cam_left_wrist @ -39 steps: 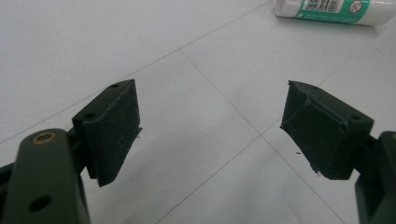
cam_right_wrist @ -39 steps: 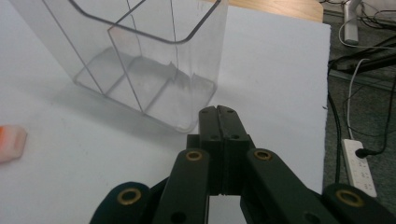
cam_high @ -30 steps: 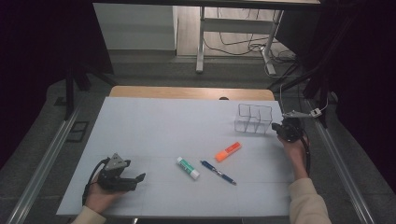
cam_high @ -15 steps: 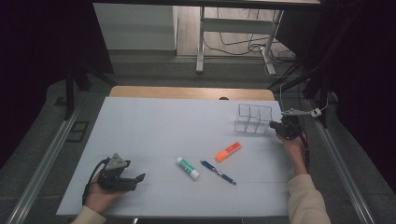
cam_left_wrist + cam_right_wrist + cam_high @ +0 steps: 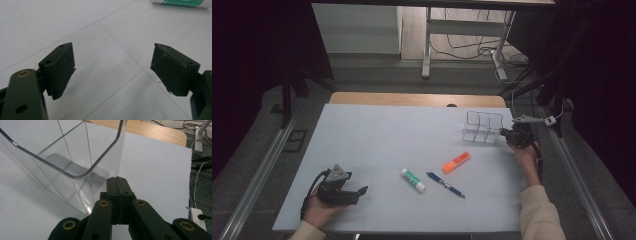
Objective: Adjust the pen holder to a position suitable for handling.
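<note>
Clear see-through organiser (image 5: pixel 482 127) showing at upper right, orange marker (image 5: pixel 456 162) lying mid-frame, white glue stick (image 5: pixel 413 179) wearing green print, dark blue pen (image 5: pixel 446 184), pale blue-white desk (image 5: pixel 387 130) showing faint grid lines, black gripper jaws.

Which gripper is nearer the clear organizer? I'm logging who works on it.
Right. The right gripper, jaws shut, sits at the clear organizer by its right wall; the left gripper, jaws open, rests far away at the table's near-left corner.
</note>
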Tool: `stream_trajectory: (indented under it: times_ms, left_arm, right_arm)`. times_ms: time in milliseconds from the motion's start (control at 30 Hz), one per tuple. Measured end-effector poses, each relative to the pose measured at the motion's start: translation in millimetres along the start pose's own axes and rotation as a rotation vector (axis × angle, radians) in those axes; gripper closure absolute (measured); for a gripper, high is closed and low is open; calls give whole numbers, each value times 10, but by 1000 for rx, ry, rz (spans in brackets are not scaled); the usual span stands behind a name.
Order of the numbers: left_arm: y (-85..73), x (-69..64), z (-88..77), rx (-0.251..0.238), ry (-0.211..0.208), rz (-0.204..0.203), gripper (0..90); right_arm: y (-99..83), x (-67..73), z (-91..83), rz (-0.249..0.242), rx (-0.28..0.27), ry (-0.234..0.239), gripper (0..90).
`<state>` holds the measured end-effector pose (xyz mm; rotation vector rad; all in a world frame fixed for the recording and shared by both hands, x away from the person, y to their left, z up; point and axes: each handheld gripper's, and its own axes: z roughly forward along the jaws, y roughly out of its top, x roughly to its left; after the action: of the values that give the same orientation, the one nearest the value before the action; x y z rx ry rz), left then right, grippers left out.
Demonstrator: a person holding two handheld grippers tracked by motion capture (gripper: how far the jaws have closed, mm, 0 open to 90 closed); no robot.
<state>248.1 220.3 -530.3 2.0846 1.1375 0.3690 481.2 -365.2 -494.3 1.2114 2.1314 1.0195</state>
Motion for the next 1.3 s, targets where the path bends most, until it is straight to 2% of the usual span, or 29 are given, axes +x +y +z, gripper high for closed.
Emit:
stream_trajectory:
  times_ms: [233, 500, 767, 1300]
  left_arm:
    - [6, -6, 0, 2, 8, -4, 190]
    - [6, -2, -9, -2, 13, -16, 190]
    - [-23, -14, -19, 6, 15, -10, 191]
    - [-25, -32, -18, 10, 17, -1, 190]
  right_arm:
    - [17, 41, 34, -13, -16, 8, 894]
    - [73, 110, 69, -27, -9, 17, 894]
    - [157, 286, 168, -78, -4, 37, 894]
    - [239, 481, 278, -96, 0, 49, 893]
